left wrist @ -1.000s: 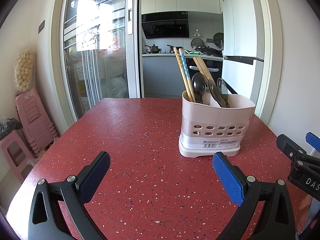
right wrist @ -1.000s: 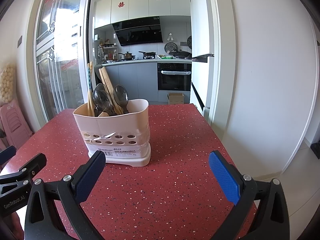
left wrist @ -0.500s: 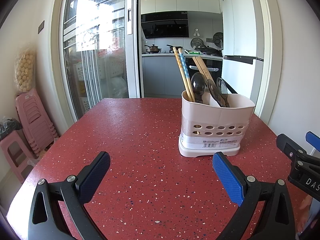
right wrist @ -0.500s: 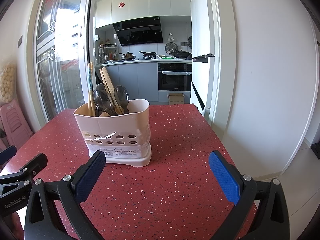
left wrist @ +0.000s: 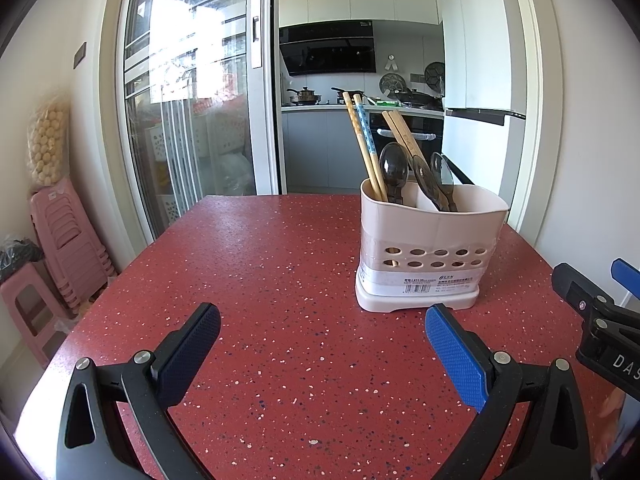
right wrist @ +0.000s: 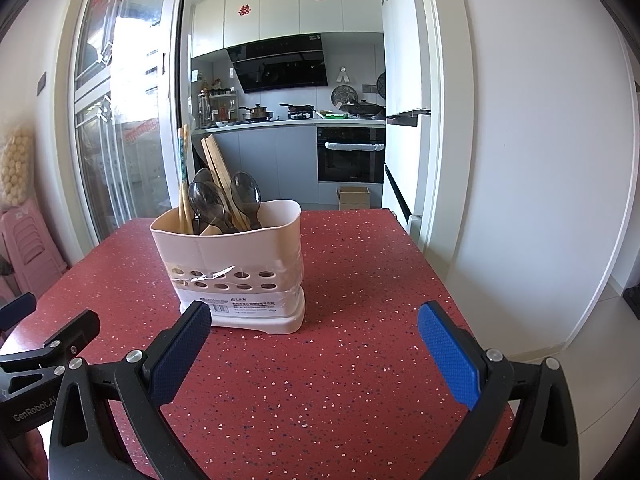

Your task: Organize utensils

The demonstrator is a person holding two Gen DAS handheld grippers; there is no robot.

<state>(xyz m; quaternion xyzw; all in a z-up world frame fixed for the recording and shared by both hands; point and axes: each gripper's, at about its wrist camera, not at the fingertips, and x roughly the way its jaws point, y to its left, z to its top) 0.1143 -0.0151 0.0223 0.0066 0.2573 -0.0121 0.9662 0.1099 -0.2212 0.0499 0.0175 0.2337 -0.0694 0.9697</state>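
— So, where is the utensil holder [left wrist: 430, 252] from the left gripper [left wrist: 320, 344]?
— Ahead of it and off to its right side, standing upright on the red speckled desk [left wrist: 260, 264], just beyond the blue right fingertip. That gripper's fingers are spread wide with nothing between them.
— And from the right gripper [right wrist: 314, 344]?
— Ahead and toward its left, with the base of the holder just past the dark left fingertip. This gripper is also spread wide and empty, low over the desk.
— What's inside the holder?
— Chopsticks [left wrist: 366, 148] lean out of the compartment nearer the left gripper's side, some wooden, one with a blue pattern. Dark translucent spoons [right wrist: 212, 204] stand bowl-up among them. The compartment on the far right looks empty from the left wrist view.
— Do the grippers see each other?
— Yes, each shows at the other's frame edge.
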